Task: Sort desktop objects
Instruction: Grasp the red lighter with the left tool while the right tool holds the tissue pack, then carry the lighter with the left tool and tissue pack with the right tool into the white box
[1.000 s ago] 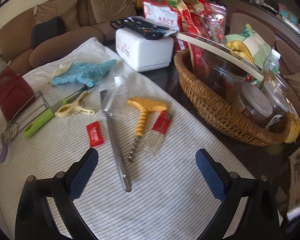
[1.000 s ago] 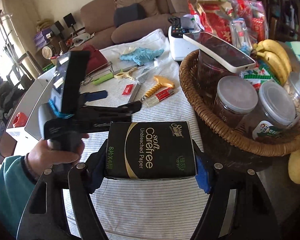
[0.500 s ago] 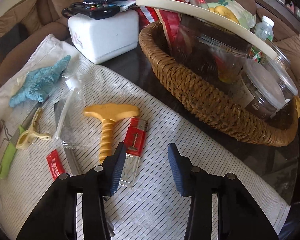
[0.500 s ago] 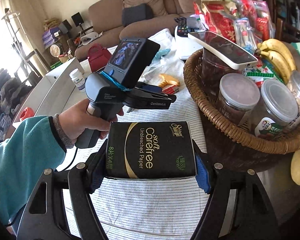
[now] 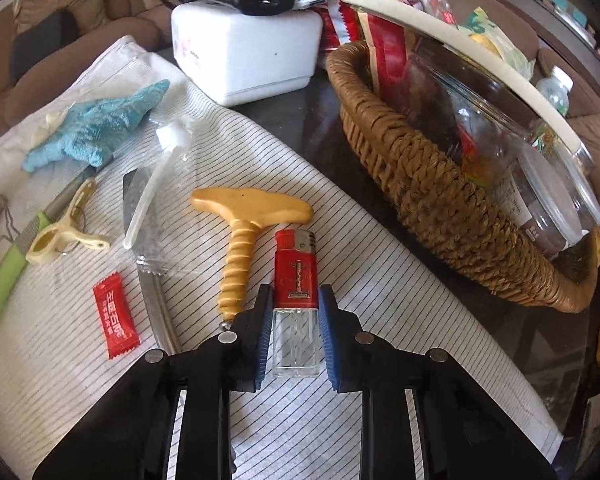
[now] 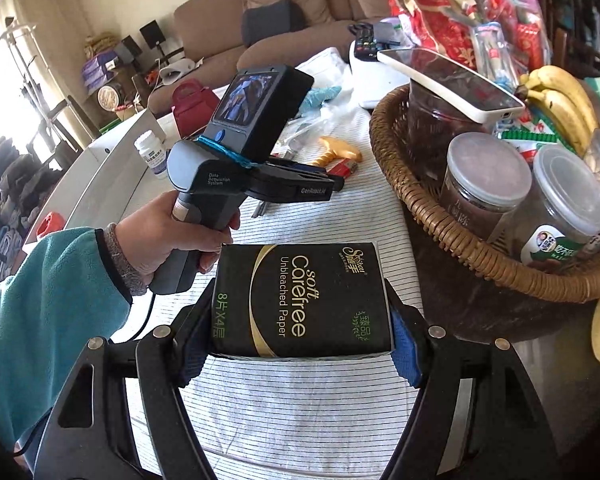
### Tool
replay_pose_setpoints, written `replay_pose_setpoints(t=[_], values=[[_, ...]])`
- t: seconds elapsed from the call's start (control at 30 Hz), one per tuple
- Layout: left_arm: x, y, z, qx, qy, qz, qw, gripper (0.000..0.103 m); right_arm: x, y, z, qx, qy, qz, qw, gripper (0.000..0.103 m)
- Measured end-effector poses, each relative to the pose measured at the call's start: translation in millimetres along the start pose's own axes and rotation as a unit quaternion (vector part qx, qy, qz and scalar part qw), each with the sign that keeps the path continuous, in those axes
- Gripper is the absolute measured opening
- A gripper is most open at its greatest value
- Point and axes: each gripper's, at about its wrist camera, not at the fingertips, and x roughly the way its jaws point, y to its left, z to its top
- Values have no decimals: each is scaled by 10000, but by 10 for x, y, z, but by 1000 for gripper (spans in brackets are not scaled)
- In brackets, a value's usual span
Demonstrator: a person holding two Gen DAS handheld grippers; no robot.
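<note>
In the left wrist view my left gripper (image 5: 294, 312) has its blue pads on both sides of a red and clear lighter (image 5: 295, 276) lying on the striped cloth (image 5: 380, 320). The jaws are nearly closed on it; the right pad seems a hair off. A yellow-handled corkscrew (image 5: 240, 236) lies just left of it. In the right wrist view my right gripper (image 6: 300, 336) is shut on a black tissue pack (image 6: 300, 300), held above the cloth. The left gripper (image 6: 332, 184) shows there too, low over the lighter (image 6: 342, 166).
A wicker basket (image 5: 440, 184) with jars and a phone (image 6: 448, 80) on top stands right. On the cloth lie a red sachet (image 5: 114, 320), metal tongs (image 5: 152, 280), plastic bag (image 5: 156, 216), peeler (image 5: 60, 236), green-handled knife (image 5: 8, 268), blue cloth (image 5: 96, 124). A white box (image 5: 244, 52) stands behind.
My left gripper moved forward and down to the lighter and closed from wide open to nearly shut around it. My right gripper kept holding the tissue pack in place.
</note>
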Motion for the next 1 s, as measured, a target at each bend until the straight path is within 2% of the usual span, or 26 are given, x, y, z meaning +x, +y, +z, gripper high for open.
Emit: replay_pose_setpoints(t=[0.07, 0.17, 0.3, 0.43, 0.53, 0.77, 1.0], values=[[-41, 18, -78, -52, -13, 96, 9999, 22, -5, 15, 3, 1, 6, -11, 10000, 71], [-228, 56, -247, -283, -102, 13, 9995, 22, -9, 42, 13, -3, 22, 0, 10000, 71], [-679, 74, -518, -464, -345, -70, 9983, 22, -15, 144, 66, -82, 10, -8, 10000, 71], [-1195, 181, -757, -648, -572, 95, 9962, 22, -30, 359, 174, -245, -54, 66, 9997, 71], [-1598, 310, -934, -861, -772, 183, 9931, 22, -30, 608, 281, -469, -114, 59, 9988, 71], [-2471, 631, -1333, -1012, -1097, 604, 9870, 22, -28, 1372, 494, -999, -296, 111, 9945, 71], [-3197, 1109, -1732, -1360, -1429, 928, 9759, 22, 113, 2170, 680, -1367, -333, 354, 9894, 71]])
